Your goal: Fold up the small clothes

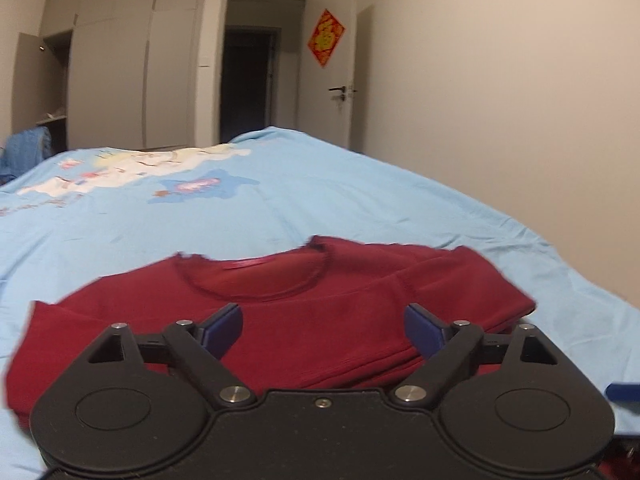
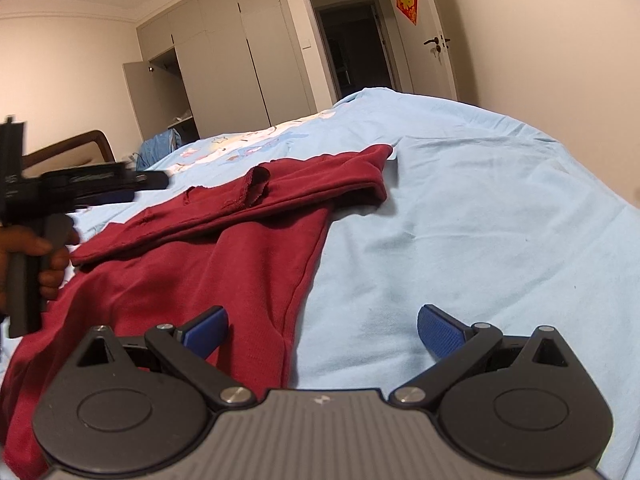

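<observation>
We see a dark red shirt (image 1: 304,320) lying on the light blue bedsheet (image 1: 360,200), with its upper part folded down over the body. Our left gripper (image 1: 323,330) is above the shirt, its blue fingers wide apart and holding nothing. Our right gripper (image 2: 323,330) is also spread open and empty, above the shirt's right edge and the bare sheet. A hand (image 2: 38,264) holds the left gripper's handle.
</observation>
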The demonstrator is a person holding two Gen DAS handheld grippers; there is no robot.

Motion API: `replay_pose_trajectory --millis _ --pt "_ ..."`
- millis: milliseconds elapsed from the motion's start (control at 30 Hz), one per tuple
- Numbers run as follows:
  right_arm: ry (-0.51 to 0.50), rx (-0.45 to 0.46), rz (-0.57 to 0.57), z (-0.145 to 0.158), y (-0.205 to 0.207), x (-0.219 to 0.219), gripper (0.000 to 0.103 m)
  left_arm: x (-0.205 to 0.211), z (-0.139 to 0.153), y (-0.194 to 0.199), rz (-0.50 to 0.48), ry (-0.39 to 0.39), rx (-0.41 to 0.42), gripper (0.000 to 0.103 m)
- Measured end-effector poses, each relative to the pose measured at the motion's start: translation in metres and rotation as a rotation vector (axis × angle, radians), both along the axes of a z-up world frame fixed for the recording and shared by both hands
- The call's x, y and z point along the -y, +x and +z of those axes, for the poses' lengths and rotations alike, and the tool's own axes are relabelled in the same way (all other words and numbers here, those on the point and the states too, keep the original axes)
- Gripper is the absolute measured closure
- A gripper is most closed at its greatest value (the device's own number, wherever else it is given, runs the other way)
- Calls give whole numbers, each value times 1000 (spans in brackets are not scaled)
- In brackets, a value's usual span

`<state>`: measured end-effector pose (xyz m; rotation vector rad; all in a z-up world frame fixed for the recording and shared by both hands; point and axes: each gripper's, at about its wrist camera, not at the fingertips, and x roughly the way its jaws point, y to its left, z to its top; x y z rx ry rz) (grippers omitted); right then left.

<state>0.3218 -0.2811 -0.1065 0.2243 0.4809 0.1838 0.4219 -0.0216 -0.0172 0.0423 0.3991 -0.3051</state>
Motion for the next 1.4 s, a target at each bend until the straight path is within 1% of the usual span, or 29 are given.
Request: replay_pose_trajectory --millis 100,200,333,400,500,567,700,800,900,1000,1067,1133,1167,1233,1267,1300,1333,1367,1400 --pt "-10 -7 10 3 2 -2 0 -31 -4 -14 106 69 -7 11" --pt "-14 -5 21 9 5 -3 0 -68 -13 -27 214 144 -26 11" --pt "-48 20 30 20 14 -7 0 -108 -28 -37 316 241 -61 11" --pt "-65 27 45 26 22 -12 0 -123 -35 -37 352 270 -82 10" --pt "-104 37 79 37 39 -24 0 -137 -43 -32 382 275 -110 9" --pt "-137 50 108 45 52 -35 0 -143 -44 -29 391 250 -109 8" --pt "-196 84 150 57 87 -61 0 -148 -46 -16 424 228 -112 8" --pt "-213 76 127 58 123 -81 0 -156 -45 -5 452 193 -117 8" --pt "-195 106 117 53 150 -96 0 -160 -41 2 472 176 -90 11" --pt "-237 126 90 42 169 -111 0 -159 -36 8 485 193 -44 14" --pt "-259 92 86 31 179 -117 0 -157 -34 11 488 210 -13 16" --pt "-277 52 87 19 186 -120 0 -156 -34 15 494 224 1 17" --pt "-273 43 89 14 187 -120 0 -156 -35 17 500 234 -1 19" --pt "-247 37 92 11 188 -116 0 -155 -38 18 507 247 -12 27" --pt "-238 36 93 11 188 -115 0 -155 -40 18 508 252 -13 35" --pt "-231 36 95 10 187 -113 0 -155 -40 17 504 253 -9 47" --pt "-227 35 96 9 187 -113 0 -154 -40 15 490 255 -2 55" --pt "-223 34 97 9 187 -111 0 -152 -40 14 475 265 9 69" --pt "-221 33 98 9 187 -111 0 -148 -40 12 465 280 24 78"
